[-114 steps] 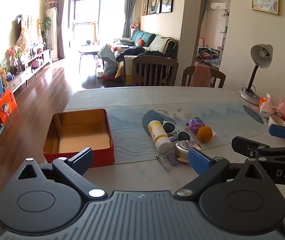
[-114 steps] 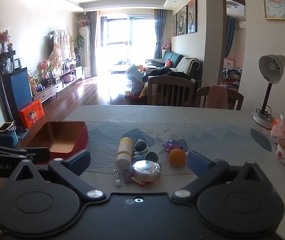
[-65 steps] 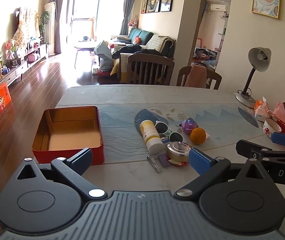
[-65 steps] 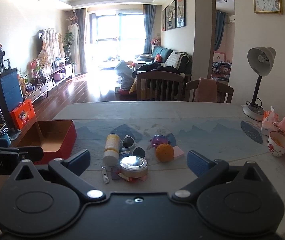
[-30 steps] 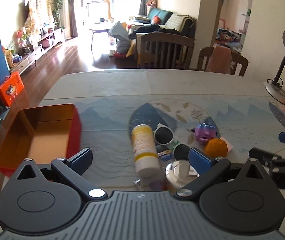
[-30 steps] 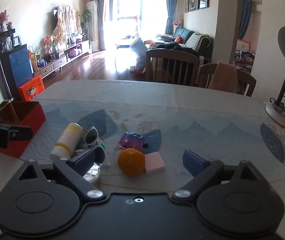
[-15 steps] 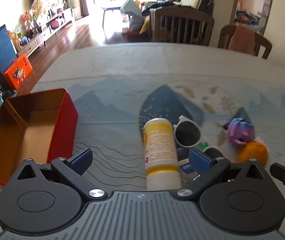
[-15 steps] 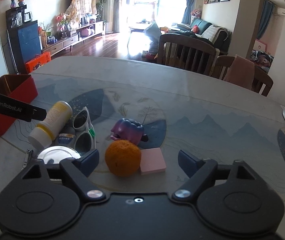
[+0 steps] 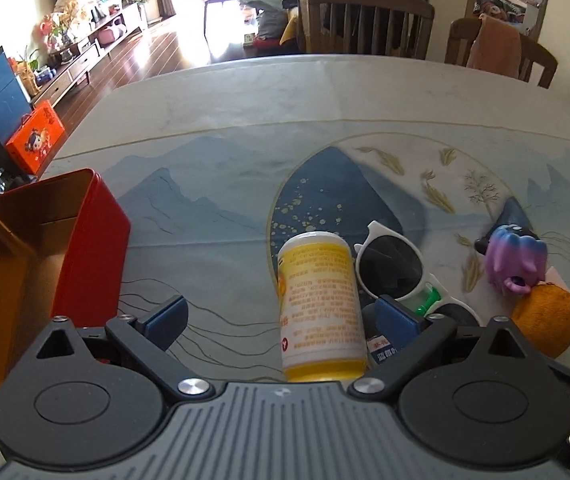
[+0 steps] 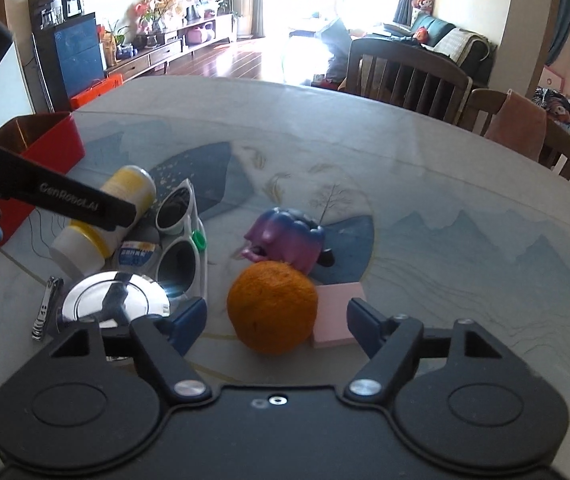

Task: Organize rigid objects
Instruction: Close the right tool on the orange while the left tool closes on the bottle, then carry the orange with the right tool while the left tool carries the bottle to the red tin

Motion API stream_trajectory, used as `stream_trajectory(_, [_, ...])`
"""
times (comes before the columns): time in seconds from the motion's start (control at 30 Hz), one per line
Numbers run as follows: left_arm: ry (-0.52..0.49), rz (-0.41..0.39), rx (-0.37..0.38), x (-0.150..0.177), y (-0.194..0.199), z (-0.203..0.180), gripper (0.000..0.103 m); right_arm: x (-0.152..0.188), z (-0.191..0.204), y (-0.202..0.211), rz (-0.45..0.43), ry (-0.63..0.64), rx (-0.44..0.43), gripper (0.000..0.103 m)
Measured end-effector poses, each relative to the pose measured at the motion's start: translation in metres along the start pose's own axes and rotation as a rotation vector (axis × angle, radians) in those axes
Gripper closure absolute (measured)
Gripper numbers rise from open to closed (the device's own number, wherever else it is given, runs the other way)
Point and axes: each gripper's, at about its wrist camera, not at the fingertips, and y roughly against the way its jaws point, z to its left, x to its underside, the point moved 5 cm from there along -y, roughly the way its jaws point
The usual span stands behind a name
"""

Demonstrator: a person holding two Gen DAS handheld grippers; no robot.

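Counting the clutter, we see one yellow bottle (image 9: pixel 321 304) lying between the spread fingers of our left gripper (image 9: pixel 283 314), one pair of white sunglasses (image 9: pixel 395 268) just beside it, one purple toy (image 10: pixel 289 240), one pink pad (image 10: pixel 339 316), one nail clipper (image 10: pixel 47 308) and one orange (image 10: pixel 272 306) between the released fingers of our right gripper (image 10: pixel 277 320). One red tin (image 9: pixel 33 268) sits open at the table's (image 9: pixel 325 104) left edge; the far half lies bare.

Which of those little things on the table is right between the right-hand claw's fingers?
The orange: it sits between the right gripper's open fingers; the purple toy lies beyond.
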Motion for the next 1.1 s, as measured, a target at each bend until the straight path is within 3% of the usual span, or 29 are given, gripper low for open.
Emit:
stream_trajectory(0.37, [0.055, 0.045, 0.071, 0.0, -0.013, -0.001, 0.035, 0.0, 0.0, -0.013, 0.02, -0.003, -0.008, 0.04])
stream_trajectory(0.57, [0.064, 0.072, 0.089, 0.001, -0.016, -0.002, 0.058, 0.0, 0.001, -0.017, 0.028, -0.008, -0.009, 0.049])
stream_trajectory(1.1, [0.069, 0.063, 0.082, 0.003, 0.0, 0.006, 0.058, 0.0, 0.001, -0.005, 0.011, -0.029, -0.013, 0.051])
